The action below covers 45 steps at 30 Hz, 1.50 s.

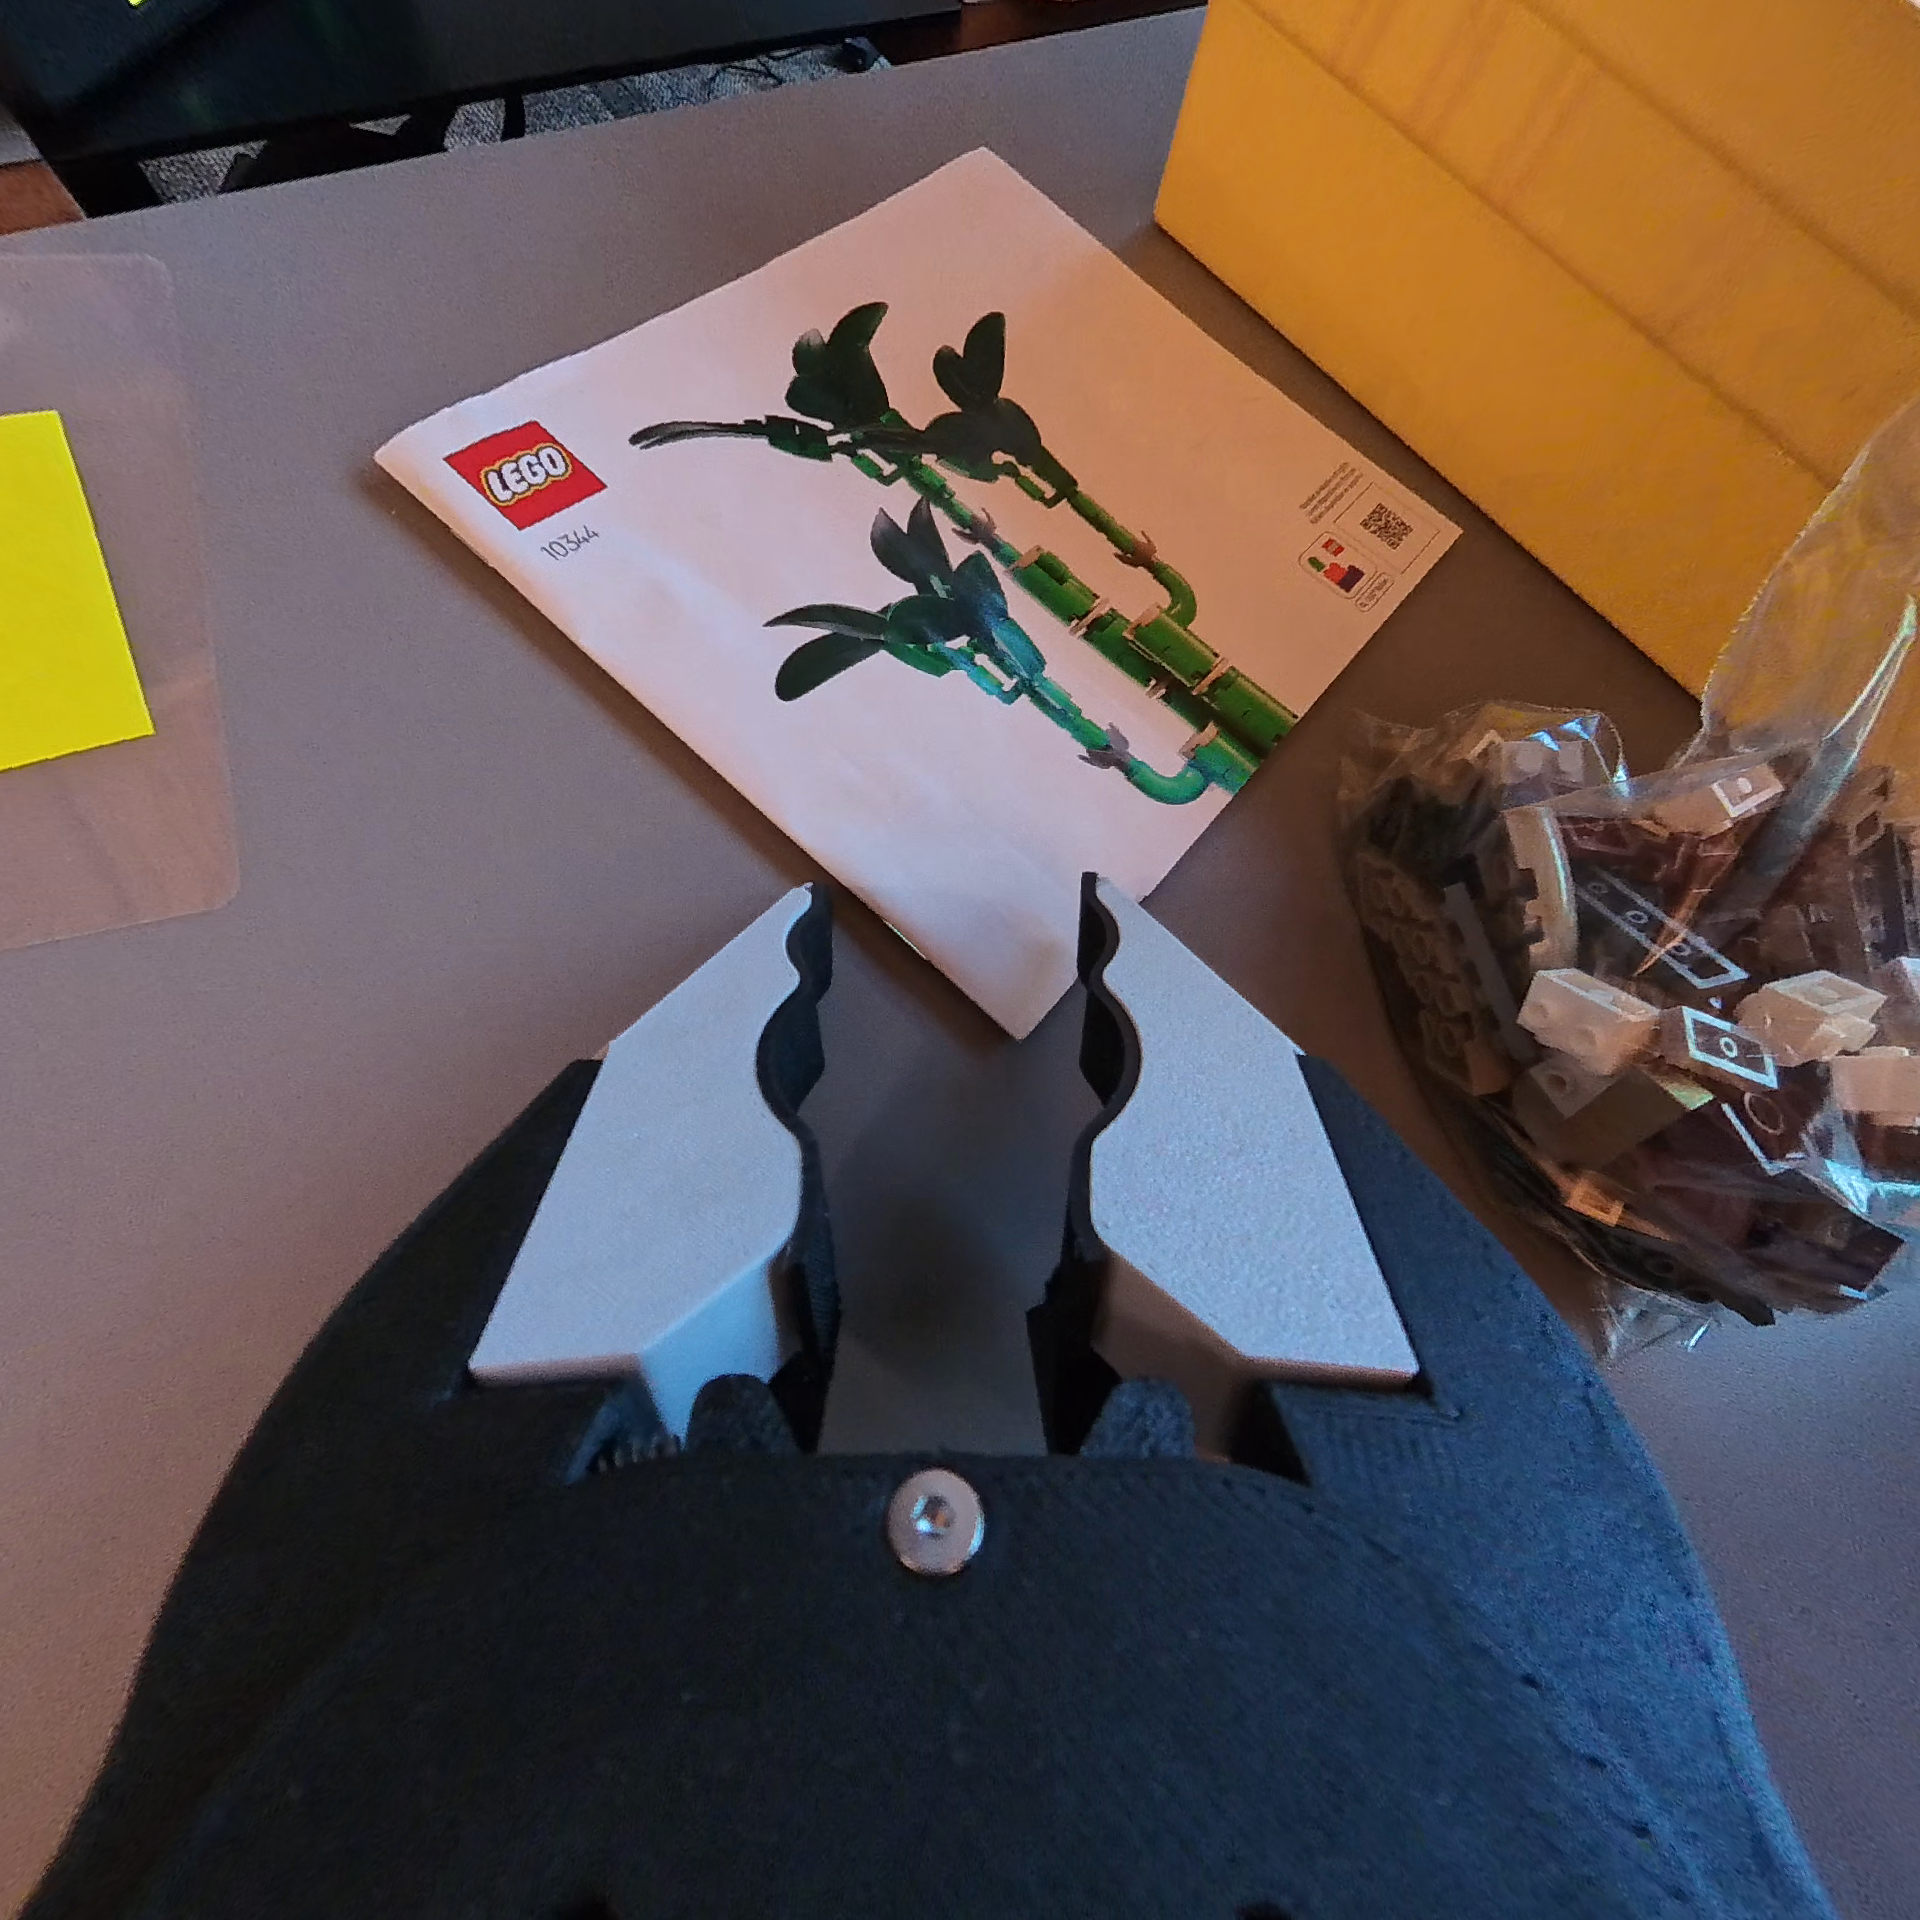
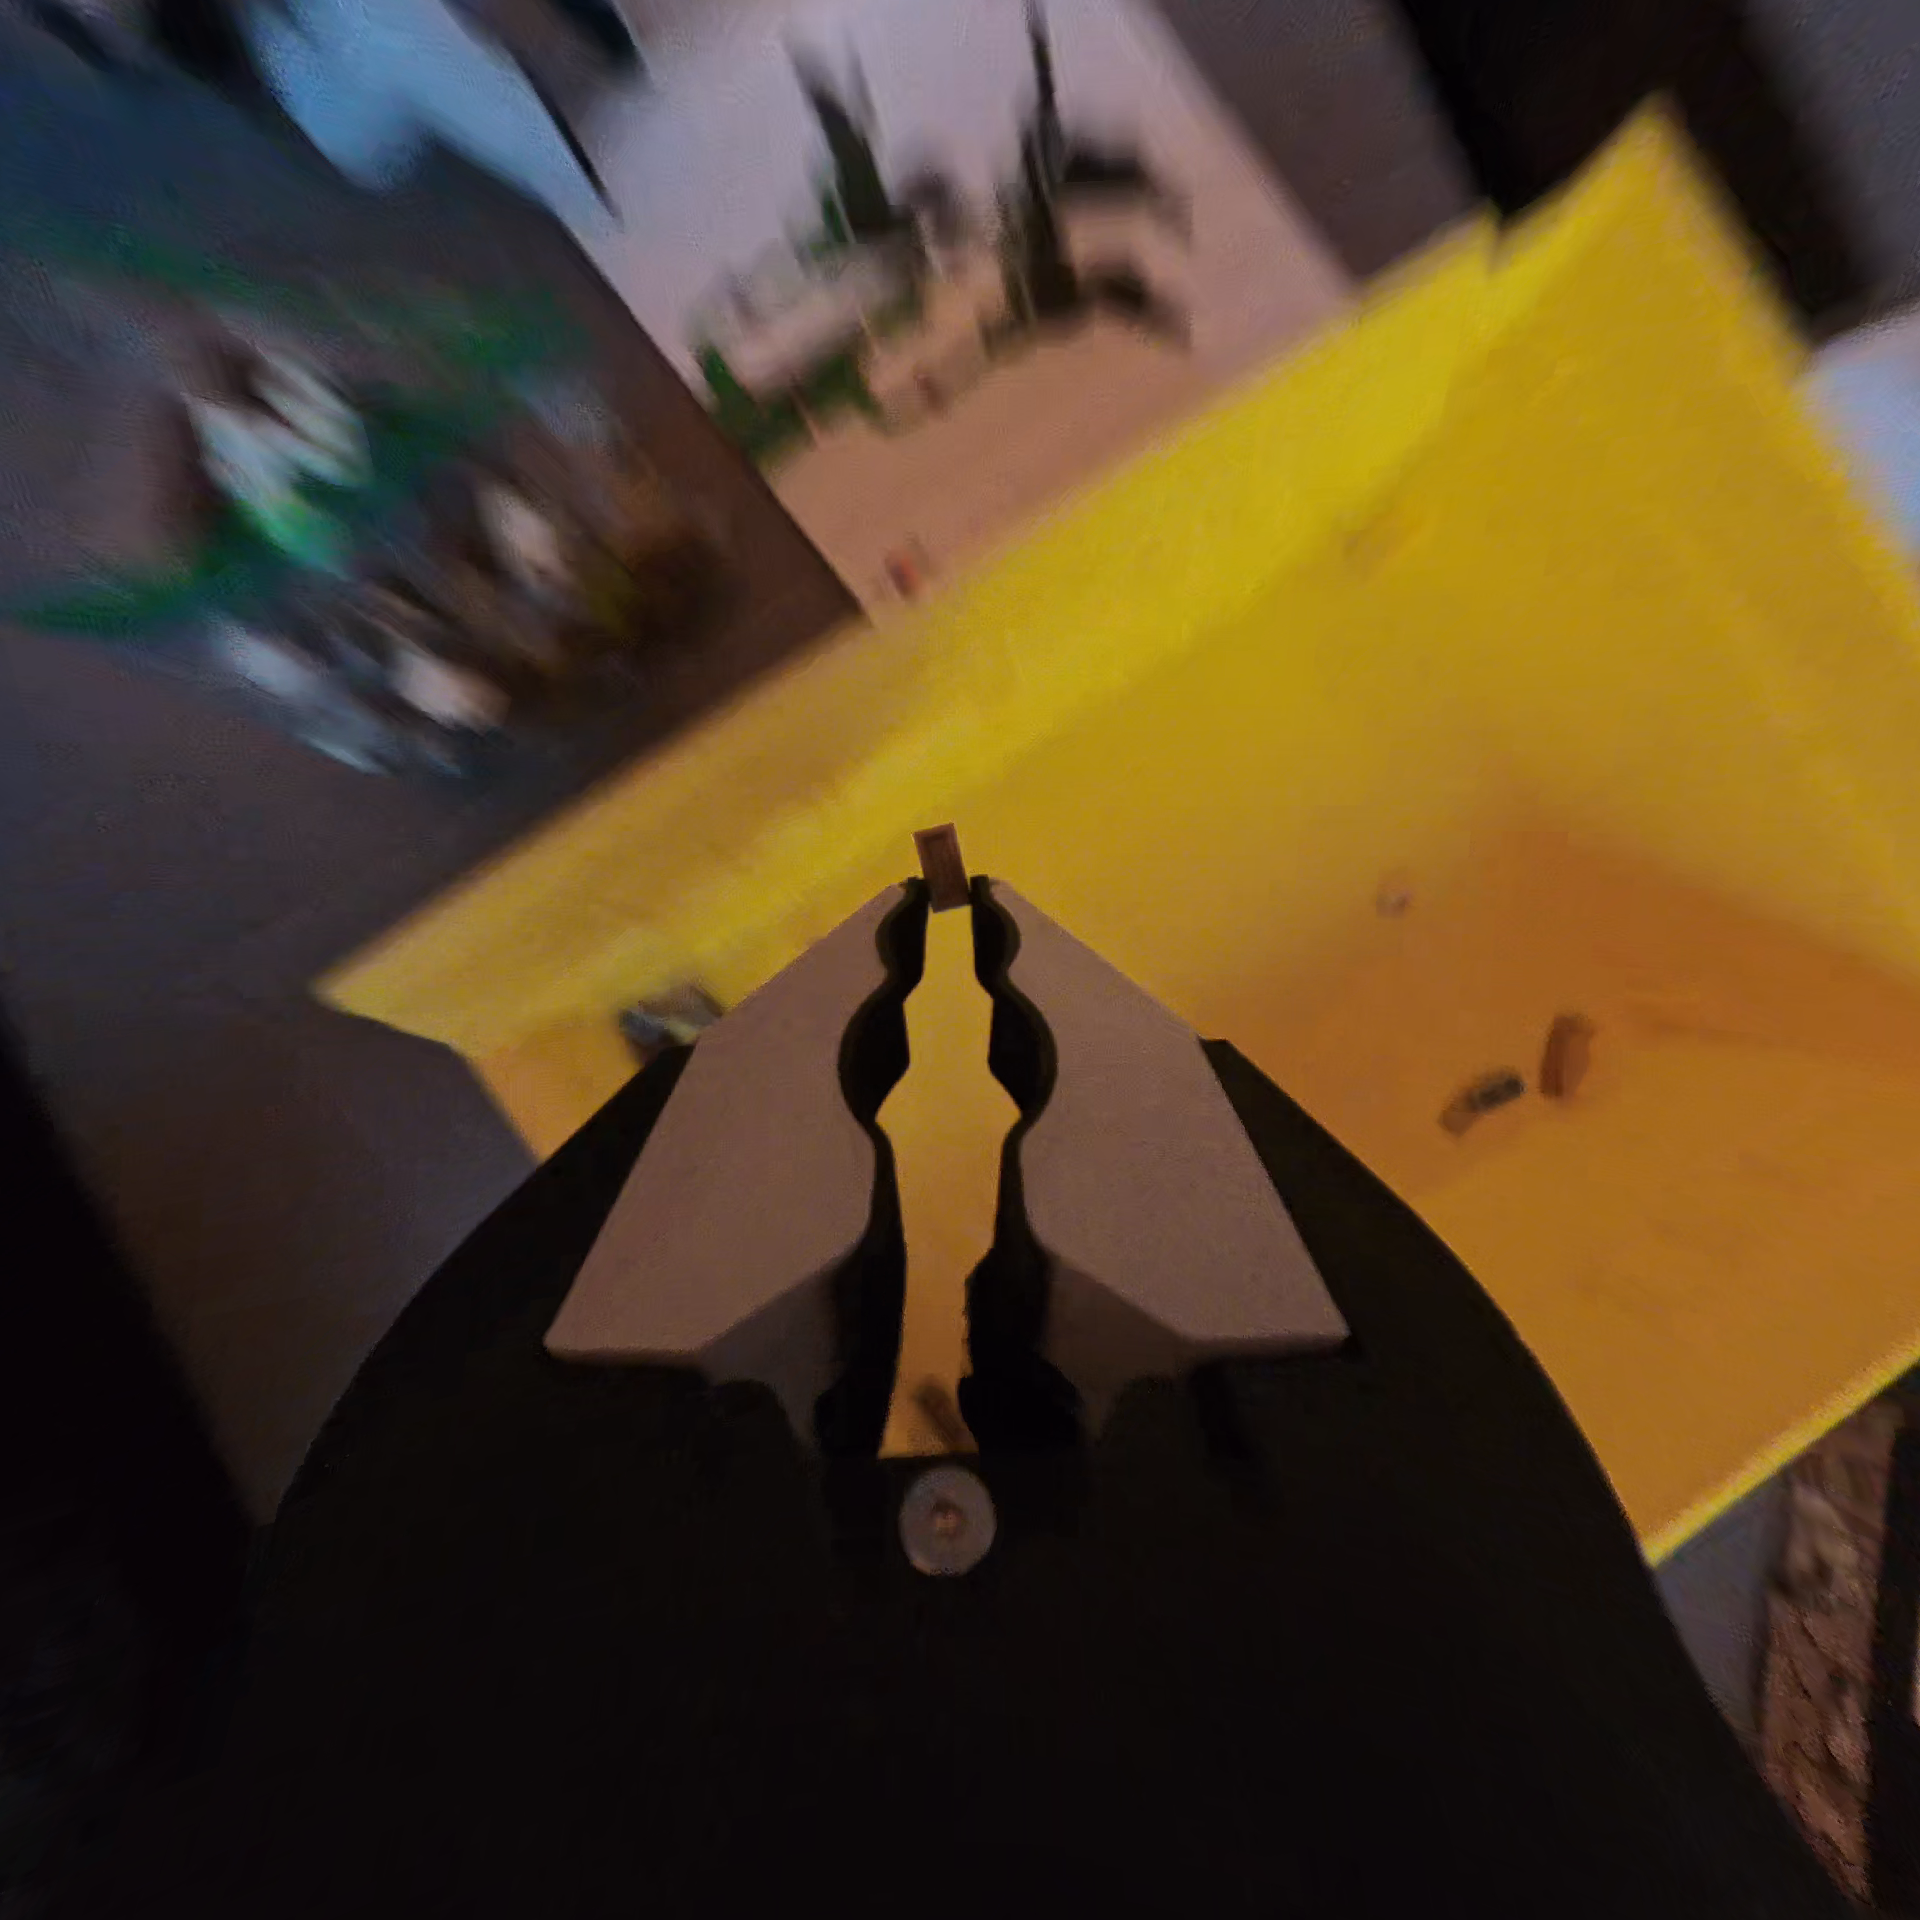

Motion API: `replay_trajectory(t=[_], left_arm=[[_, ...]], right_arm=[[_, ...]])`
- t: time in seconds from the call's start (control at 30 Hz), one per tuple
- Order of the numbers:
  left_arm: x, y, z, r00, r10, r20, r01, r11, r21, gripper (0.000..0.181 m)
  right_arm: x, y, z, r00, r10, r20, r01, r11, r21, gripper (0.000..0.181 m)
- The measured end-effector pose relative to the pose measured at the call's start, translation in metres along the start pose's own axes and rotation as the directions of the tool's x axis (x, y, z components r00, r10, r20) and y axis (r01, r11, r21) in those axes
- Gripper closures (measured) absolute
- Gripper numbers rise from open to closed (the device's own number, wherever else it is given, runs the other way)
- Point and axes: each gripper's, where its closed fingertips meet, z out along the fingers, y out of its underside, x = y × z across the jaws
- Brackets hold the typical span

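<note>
My left gripper [image 1: 956, 904] is open and empty, low over the grey table [image 1: 416, 1039], its tips at the near corner of a white instruction booklet [image 1: 935, 582] with a green plant picture. A clear bag of small dark and white bricks [image 1: 1662, 997] lies to its right. My right gripper [image 2: 945, 885] is shut on a small brown brick [image 2: 941, 864] at its tips, held above the open yellow box [image 2: 1299, 727]. A few small loose pieces [image 2: 1481, 1101] lie on the box floor. The right wrist view is blurred by motion.
The yellow box [image 1: 1558, 291] stands at the back right in the left wrist view. A clear plastic sheet over a yellow note [image 1: 62, 592] lies at the left. A blurred heap of green, white and dark pieces [image 2: 343, 540] lies left of the box. The gap from one gripper's tips to the other's is roughly 25 cm.
</note>
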Motion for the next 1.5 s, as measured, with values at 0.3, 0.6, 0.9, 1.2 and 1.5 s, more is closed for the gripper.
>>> replay_trajectory(t=[0.3,0.6,0.9,1.2,1.5], left_arm=[[0.0,0.0,0.0,1.0,0.005,0.002,-0.005,1.0,0.002,0.135],[0.0,-0.001,-0.002,1.0,-0.002,-0.004,0.002,1.0,0.013,0.135],[0.027,-0.062,-0.05,0.963,-0.139,-0.229,0.208,0.927,0.311,0.141],[0.078,-0.102,-0.07,0.89,-0.197,-0.412,0.333,0.897,0.29,0.126],[0.144,-0.132,0.013,0.897,-0.294,-0.329,0.254,0.954,-0.16,0.123]], right_arm=[[-0.122,-0.06,0.012,0.946,-0.248,0.209,0.236,0.968,0.083,0.173],[-0.069,-0.056,-0.025,0.994,-0.1,-0.038,0.105,0.98,0.167,0.15],[0.087,0.124,-0.066,0.733,0.606,-0.309,-0.612,0.786,0.091,0.125],[0.077,0.154,-0.03,0.664,0.692,-0.283,-0.748,0.616,-0.248,0.178],[0.058,0.173,-0.045,0.594,0.776,-0.213,-0.802,0.551,-0.229,0.177]])
